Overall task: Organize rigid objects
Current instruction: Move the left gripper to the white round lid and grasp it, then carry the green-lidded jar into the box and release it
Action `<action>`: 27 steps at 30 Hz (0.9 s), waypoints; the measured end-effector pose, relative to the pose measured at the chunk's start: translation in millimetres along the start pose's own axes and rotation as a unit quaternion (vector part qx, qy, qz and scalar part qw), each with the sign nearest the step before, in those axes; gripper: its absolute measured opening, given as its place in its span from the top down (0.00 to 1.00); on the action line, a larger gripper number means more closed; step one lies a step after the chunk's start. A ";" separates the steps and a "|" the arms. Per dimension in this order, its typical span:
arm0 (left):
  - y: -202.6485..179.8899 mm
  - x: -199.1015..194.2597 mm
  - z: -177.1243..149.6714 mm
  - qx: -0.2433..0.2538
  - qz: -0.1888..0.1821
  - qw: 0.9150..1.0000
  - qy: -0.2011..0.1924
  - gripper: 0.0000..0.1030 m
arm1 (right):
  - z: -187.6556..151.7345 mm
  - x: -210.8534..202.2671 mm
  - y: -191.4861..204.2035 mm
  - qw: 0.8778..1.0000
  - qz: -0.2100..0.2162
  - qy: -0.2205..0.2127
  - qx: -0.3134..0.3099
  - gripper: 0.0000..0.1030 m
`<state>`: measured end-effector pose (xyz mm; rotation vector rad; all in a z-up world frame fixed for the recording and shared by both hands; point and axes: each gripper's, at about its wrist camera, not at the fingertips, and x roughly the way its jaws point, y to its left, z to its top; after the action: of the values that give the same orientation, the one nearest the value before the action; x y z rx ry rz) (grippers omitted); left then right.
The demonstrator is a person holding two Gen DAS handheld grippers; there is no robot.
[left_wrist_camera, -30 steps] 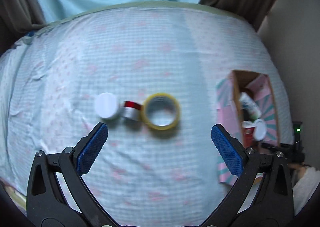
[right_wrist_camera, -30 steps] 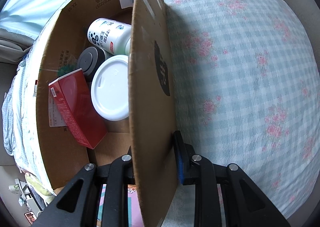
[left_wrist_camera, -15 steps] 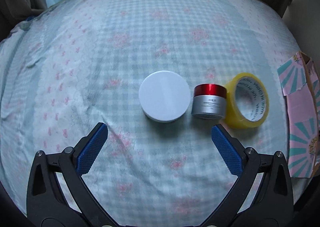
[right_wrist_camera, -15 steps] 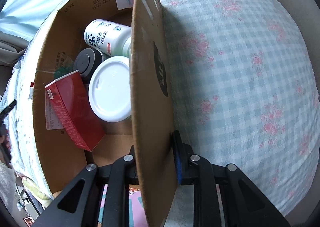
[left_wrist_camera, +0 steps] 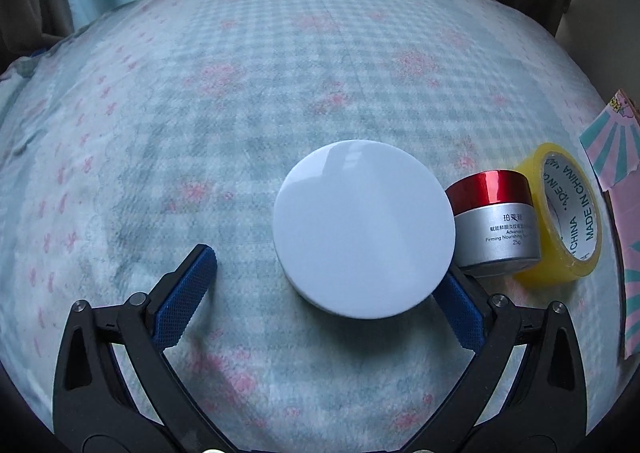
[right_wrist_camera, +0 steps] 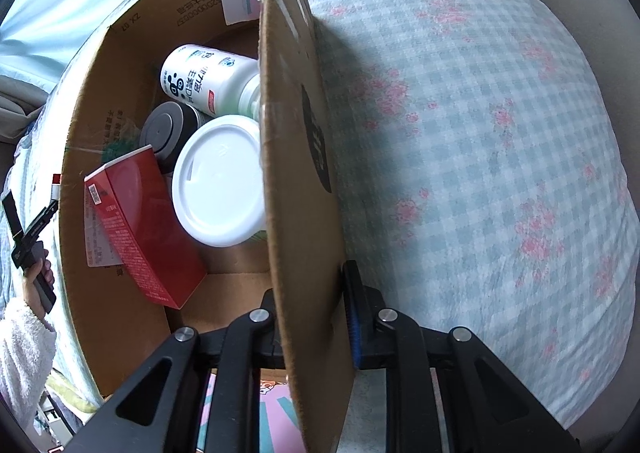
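Checked floral bedspread [left_wrist_camera: 248, 101] under me — my left gripper [left_wrist_camera: 320, 285] spread wide around the white round jar [left_wrist_camera: 363, 229], beside the red-lidded cream jar [left_wrist_camera: 494, 223] and yellow tape roll [left_wrist_camera: 564, 213]. My right gripper [right_wrist_camera: 310, 309] pinches the cardboard box [right_wrist_camera: 298, 157] wall.

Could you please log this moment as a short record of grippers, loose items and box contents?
left gripper: open, fingers either side of white round lid
right gripper: clamped on cardboard box wall
beside lid: red-capped silver jar, yellow tape roll
in box: white bottle, dark can, white tub, red carton
surface: checked floral cloth
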<state>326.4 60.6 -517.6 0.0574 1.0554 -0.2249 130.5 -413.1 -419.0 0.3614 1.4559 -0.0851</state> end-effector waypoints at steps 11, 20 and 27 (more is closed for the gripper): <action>-11.3 -5.1 4.3 0.037 -0.028 0.999 -0.028 0.33 | 0.5 8.8 17.9 1.000 -0.009 0.004 -0.001 0.82; -8.4 -15.4 0.9 0.015 -0.028 0.999 -0.028 0.33 | 0.9 4.5 3.9 1.000 0.003 -0.003 0.005 0.82; 0.6 -42.8 -1.5 -0.026 -0.016 0.999 -0.038 0.33 | -3.6 -2.0 -8.0 1.000 0.008 -0.007 0.006 0.83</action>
<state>305.1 68.1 -481.3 -0.0145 0.9860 -0.2267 124.6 -419.9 -418.8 0.3808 1.4383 -0.0831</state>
